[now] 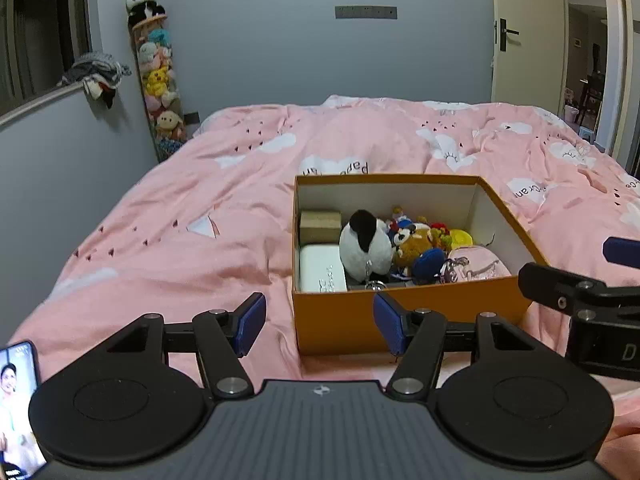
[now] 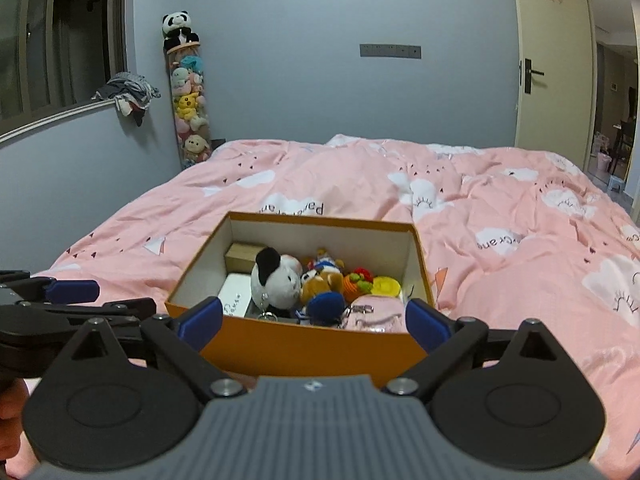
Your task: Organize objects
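Observation:
An open orange box [image 1: 412, 312] [image 2: 320, 348] stands on the pink bed. Inside lie a white and black plush [image 1: 364, 244] [image 2: 278, 284], a brown plush [image 1: 412, 246] [image 2: 318, 286], a blue ball-shaped toy [image 1: 428, 264] [image 2: 326, 306], a pink pouch [image 1: 478, 266] [image 2: 376, 314], a white case [image 1: 322, 268] [image 2: 236, 298], a tan box [image 1: 320, 226] [image 2: 244, 256] and small colourful toys. My left gripper [image 1: 320, 326] is open and empty, just before the box's near left corner. My right gripper [image 2: 314, 322] is open and empty, in front of the box's near wall.
The pink bedcover [image 1: 200, 216] [image 2: 500, 240] fills the middle of both views. A tall clear tube of plush toys [image 1: 160, 88] [image 2: 190, 104] with a panda on top stands by the wall. A phone [image 1: 16, 408] shows at the lower left. A door [image 2: 552, 60] stands at the right.

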Demonstrator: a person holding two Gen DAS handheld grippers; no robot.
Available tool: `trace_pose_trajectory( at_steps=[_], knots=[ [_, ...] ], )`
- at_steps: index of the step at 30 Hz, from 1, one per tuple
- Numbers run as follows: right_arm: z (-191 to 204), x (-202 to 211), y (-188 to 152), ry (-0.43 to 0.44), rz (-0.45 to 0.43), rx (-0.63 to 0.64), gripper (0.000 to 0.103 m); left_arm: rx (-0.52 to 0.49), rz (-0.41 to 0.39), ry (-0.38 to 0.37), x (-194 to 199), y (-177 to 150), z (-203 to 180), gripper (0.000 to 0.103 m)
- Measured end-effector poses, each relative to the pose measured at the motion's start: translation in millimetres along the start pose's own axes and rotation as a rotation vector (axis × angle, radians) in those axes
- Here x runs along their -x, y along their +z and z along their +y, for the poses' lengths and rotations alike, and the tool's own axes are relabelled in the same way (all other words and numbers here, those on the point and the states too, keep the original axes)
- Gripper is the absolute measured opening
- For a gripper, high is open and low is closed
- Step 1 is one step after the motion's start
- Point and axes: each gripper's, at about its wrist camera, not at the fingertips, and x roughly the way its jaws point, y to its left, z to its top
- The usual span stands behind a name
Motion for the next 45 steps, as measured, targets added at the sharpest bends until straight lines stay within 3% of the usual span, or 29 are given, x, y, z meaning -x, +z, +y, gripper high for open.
trace_pose_trajectory(
  at_steps=[12, 45],
  knots=[
    [-2.5, -24.8, -15.1, 0.020, 0.092, 0.000, 0.098, 0.004, 0.067, -0.027, -13.5, -10.2, -3.5, 0.071],
    [-4.1, -27.2, -19.2, 0.007, 0.139, -0.005, 0.099, -0.005, 0.068, -0.044, -12.1, -9.8, -6.5, 0.071]
  ],
)
